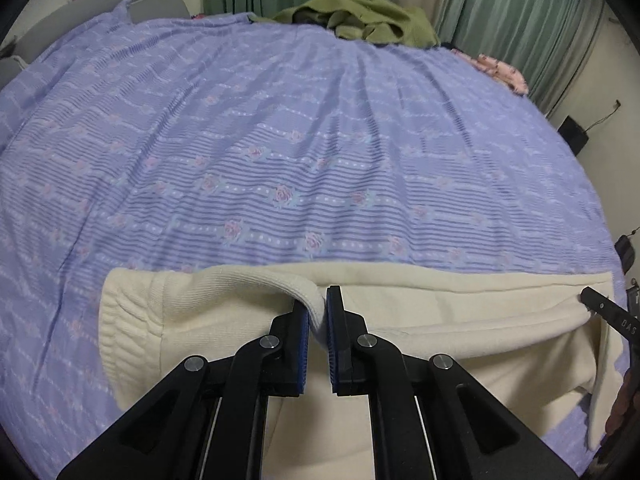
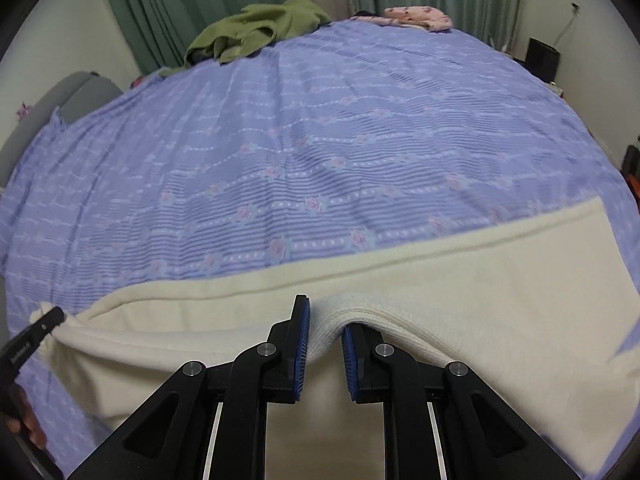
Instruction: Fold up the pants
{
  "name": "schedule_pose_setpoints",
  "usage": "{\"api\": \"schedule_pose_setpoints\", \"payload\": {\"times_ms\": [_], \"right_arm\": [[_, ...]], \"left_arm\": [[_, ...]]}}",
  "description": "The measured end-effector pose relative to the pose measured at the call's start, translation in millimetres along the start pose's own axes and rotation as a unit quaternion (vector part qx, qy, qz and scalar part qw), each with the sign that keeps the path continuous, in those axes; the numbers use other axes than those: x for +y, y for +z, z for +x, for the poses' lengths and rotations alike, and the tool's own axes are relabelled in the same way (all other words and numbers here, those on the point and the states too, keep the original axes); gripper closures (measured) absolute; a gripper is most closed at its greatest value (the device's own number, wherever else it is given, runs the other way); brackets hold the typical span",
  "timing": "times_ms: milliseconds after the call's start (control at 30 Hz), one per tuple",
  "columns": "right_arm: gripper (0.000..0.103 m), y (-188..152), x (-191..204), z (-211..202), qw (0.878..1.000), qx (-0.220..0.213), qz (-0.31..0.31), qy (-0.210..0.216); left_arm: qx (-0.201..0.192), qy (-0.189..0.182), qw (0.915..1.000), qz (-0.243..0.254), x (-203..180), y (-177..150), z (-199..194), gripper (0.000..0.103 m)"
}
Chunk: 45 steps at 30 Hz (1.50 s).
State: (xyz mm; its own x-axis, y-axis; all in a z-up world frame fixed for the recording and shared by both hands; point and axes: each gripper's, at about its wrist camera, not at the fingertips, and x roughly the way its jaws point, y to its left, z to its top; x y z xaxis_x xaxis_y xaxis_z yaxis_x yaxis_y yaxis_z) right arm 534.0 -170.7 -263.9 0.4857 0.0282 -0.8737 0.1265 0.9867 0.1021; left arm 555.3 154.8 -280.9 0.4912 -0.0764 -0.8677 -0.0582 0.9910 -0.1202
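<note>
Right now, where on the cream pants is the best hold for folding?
The thick near edge of the cream pants, from the near side of the bed: it lies raised and reachable. Left hand-held gripper and right hand-held gripper each already pinch it.

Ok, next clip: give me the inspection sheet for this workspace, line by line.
Surface: bed under a lilac floral bedspread, wrinkled.
Job's things: cream pants spread along the near edge, ribbed band at the left end.
Clutter: green garment heaped at the far edge; pink floral cloth beside it.
Grippers: left gripper and right gripper each pinch a raised fold of the pants.
Cables: a thin wire on the far wall.
Surroundings: green curtains, grey headboard, a black box near the wall.
</note>
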Motion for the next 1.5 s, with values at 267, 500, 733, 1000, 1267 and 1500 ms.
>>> {"api": "schedule_pose_setpoints", "payload": {"times_ms": [267,500,733,1000,1267,1500], "right_arm": [[0.086,20,3,54,1.0,0.017,-0.013,-0.007],[0.052,23,8,73,0.999,0.052,-0.009,0.005],[0.034,19,19,23,0.999,0.014,-0.014,0.05],[0.034,-16,29,-86,0.994,-0.061,-0.078,0.049],[0.027,-74,16,-225,0.99,-0.102,-0.08,0.052],[0.026,-123,-4,-317,0.989,-0.129,-0.068,0.025]], "left_arm": [[0.024,0.022,0.9994,0.011,-4,19,57,0.093],[0.063,0.034,0.9973,-0.018,-4,25,78,0.088],[-0.026,0.049,0.9984,0.005,-15,24,12,0.017],[-0.069,0.017,0.9931,0.094,-46,-16,-95,0.017],[-0.111,-0.038,0.9829,0.142,-83,-66,-222,0.009],[-0.131,-0.088,0.9741,0.162,-112,-106,-298,0.004]]}}
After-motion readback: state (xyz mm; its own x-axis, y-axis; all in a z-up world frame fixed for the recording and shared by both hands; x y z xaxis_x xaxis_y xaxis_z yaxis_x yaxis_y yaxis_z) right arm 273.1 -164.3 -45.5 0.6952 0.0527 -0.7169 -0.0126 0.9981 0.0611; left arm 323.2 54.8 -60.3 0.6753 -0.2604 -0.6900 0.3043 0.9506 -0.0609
